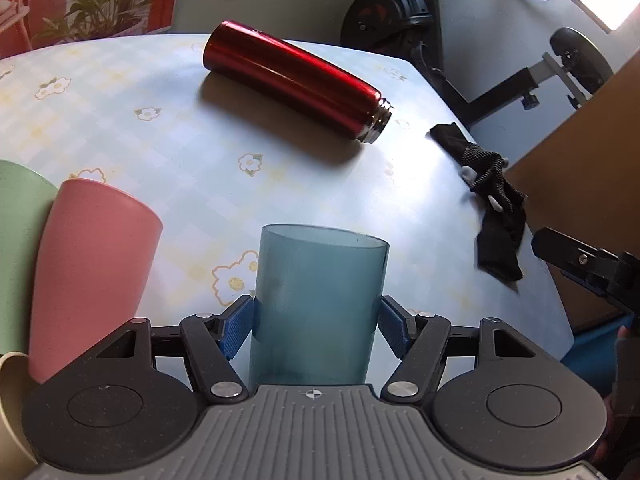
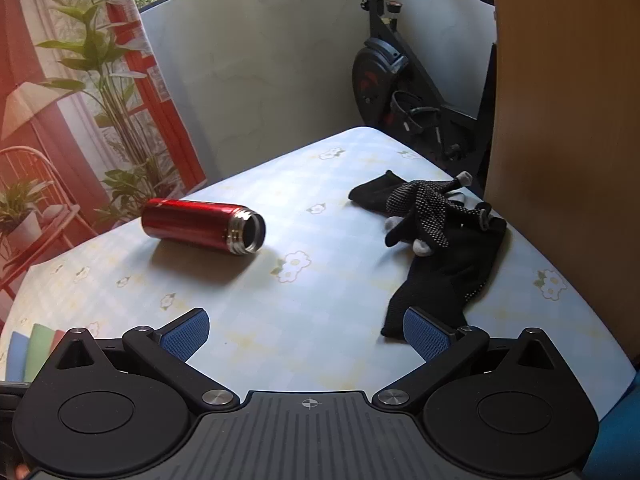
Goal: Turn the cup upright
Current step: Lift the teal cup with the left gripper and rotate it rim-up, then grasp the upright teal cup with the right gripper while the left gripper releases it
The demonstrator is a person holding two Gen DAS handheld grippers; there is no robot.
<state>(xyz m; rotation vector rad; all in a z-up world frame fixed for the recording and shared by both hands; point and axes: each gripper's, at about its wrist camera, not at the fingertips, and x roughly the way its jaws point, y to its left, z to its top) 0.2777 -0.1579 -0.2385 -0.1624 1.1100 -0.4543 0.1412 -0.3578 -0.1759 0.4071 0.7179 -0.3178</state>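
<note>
Here the left claw (image 1: 316,320) is clamped on the translucent blue-grey plastic cup (image 1: 320,304), its blue pads (image 1: 236,330) pressing the wall on both sides about midway up. The cup stands between the fingers with its end toward the camera's far side; whether that far end is the mouth or the base I cannot tell, nor whether it touches the flower-print covered desk (image 1: 160,140). To finish well, the wrist should roll slowly about the cup's axis of grip, keeping it clear of the pink tapered plastic cup (image 1: 88,272) just beside it on the left, then set it down flat before letting go. The right claw (image 2: 306,334) hangs apart and empty over the desk, near the black dotted gloves (image 2: 440,236). A red metal flask (image 1: 292,76) lies on its side farther off.
</note>
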